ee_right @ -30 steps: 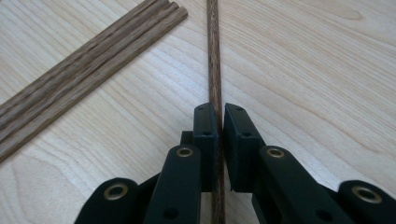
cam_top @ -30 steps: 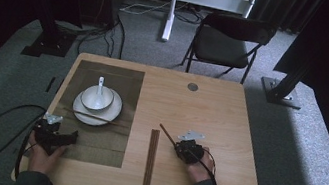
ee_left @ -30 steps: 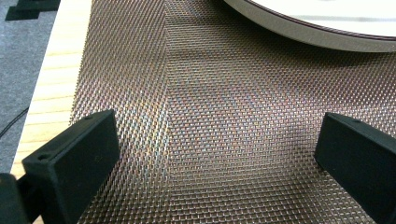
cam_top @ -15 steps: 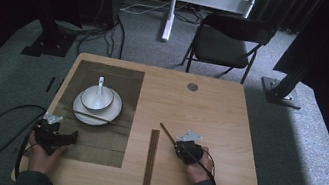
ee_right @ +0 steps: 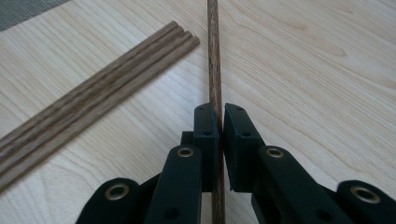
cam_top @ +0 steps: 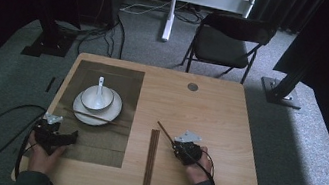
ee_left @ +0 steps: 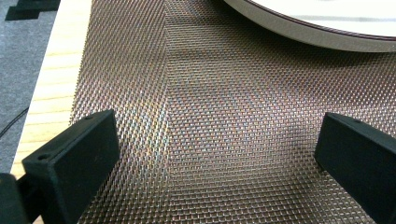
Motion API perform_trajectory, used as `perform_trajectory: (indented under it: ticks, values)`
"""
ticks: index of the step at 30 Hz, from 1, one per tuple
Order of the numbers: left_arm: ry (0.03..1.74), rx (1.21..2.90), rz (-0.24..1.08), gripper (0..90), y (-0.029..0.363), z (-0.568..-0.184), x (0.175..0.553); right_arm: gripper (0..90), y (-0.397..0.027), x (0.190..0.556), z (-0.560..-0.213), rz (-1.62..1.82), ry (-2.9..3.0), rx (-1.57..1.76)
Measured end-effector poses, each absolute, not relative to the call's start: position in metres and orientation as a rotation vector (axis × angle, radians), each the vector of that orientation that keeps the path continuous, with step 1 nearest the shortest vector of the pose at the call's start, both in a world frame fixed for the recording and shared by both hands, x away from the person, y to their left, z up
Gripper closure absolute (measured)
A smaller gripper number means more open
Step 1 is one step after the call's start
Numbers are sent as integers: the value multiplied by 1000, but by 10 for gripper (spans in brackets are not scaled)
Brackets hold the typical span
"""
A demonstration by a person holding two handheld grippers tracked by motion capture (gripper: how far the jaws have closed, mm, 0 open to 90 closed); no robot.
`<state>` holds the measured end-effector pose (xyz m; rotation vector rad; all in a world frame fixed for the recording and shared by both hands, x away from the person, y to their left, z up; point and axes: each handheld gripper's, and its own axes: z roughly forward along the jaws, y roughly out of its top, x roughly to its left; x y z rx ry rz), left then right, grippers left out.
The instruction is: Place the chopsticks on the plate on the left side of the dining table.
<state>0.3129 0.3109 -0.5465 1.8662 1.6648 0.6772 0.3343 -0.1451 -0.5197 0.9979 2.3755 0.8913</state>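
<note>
Wooden table [cam_top: 226, 133]: one, pale top, the landmark for everything below; its near edge is cut off behind the person's forearms.
Mat [cam_top: 109, 139]: one, dark woven mesh, lying on the table's left half; up close in the left gripper view [ee_left: 210, 116] the weave shimmers.
Plate [cam_top: 113, 113]: one, white, on the mat toward the table's far left; just its curved rim [ee_left: 327, 37] creeps into the left gripper view, the rest cut off.
Bowl [cam_top: 97, 99]: one, white, sitting on the plate.
Spoon [cam_top: 100, 84]: one, white, standing in the bowl; its lower end is hidden inside.
Chopsticks on plate [cam_top: 97, 118]: lying across the plate's near rim; too thin to count here.
Chopstick bundle [cam_top: 150, 163]: flat on the bare table just right of the mat; the right gripper view [ee_right: 93, 98] shows about four side by side, near ends cut off.
Single chopstick [cam_top: 165, 130]: one, slanting up off the table beside the bundle, pinched in the right claw [ee_right: 214, 70].
Right gripper [cam_top: 178, 148]: one, claw clamped together on that single chopstick [ee_right: 219, 126].
Left gripper [cam_top: 71, 137]: one, over the mat's near left, claw wide apart, holding nothing [ee_left: 215, 154].
</note>
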Motion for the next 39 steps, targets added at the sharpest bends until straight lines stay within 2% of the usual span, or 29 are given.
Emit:
perform_trajectory:
  ticks: [39]
  values:
    - [1665,1866,677,2,311,-546,313,843,-106,315,-510,962,2460,823]
